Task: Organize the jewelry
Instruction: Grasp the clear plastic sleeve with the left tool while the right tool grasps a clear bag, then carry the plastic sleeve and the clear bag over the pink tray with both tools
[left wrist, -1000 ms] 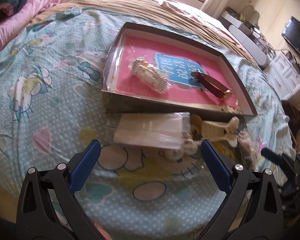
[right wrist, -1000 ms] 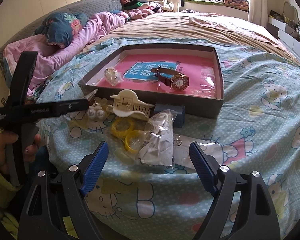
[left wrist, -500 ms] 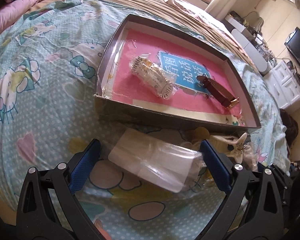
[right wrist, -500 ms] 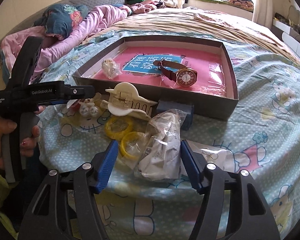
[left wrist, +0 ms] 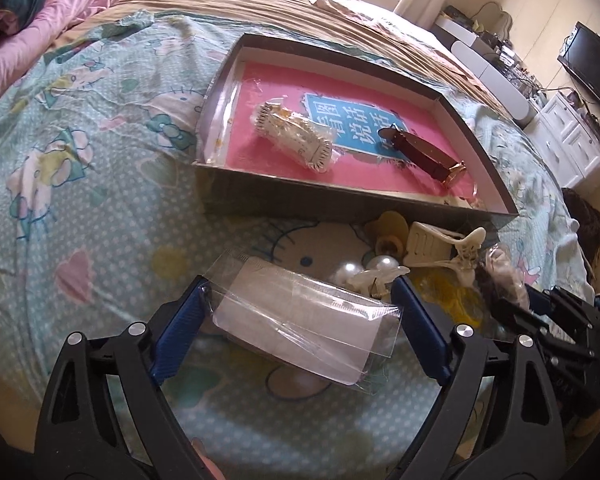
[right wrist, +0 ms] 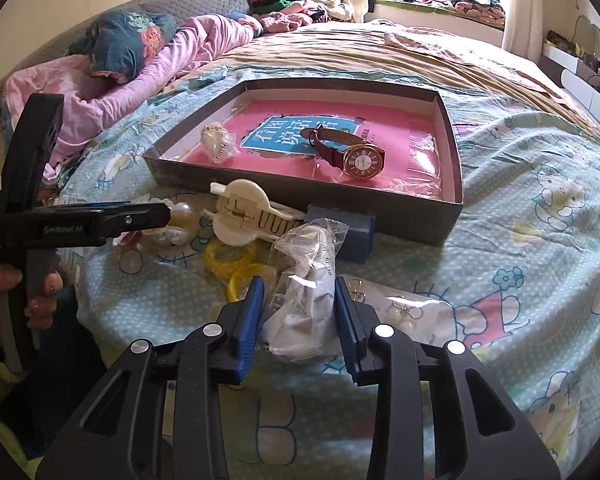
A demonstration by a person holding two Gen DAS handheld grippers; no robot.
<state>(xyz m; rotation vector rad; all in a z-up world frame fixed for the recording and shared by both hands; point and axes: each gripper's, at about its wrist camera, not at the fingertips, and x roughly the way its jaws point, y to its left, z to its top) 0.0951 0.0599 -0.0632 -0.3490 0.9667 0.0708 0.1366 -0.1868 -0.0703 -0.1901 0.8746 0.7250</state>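
Note:
A flat clear packet (left wrist: 300,320) with a white card lies on the bedsheet between the fingers of my left gripper (left wrist: 298,312). Its jaws are closing and the film edges reach both pads. My right gripper (right wrist: 298,304) is closing on a crumpled plastic bag (right wrist: 304,292), and both pads touch its sides. Behind stands an open grey box (left wrist: 340,196) with a pink floor. It holds a red-strapped watch (right wrist: 356,156) and a wrapped pale ornament (left wrist: 296,140).
In front of the box lie a cream hair claw (right wrist: 244,212), pearl pieces (left wrist: 352,270), yellow rings (right wrist: 228,260), a small blue box (right wrist: 356,236) and an earring packet (right wrist: 408,308). A hand (right wrist: 4,292) holds the left tool. Pink bedding (right wrist: 140,68) lies at far left.
Both grippers have narrowed. The left came forward around the clear packet; the right closed in from wide apart onto the crumpled bag.

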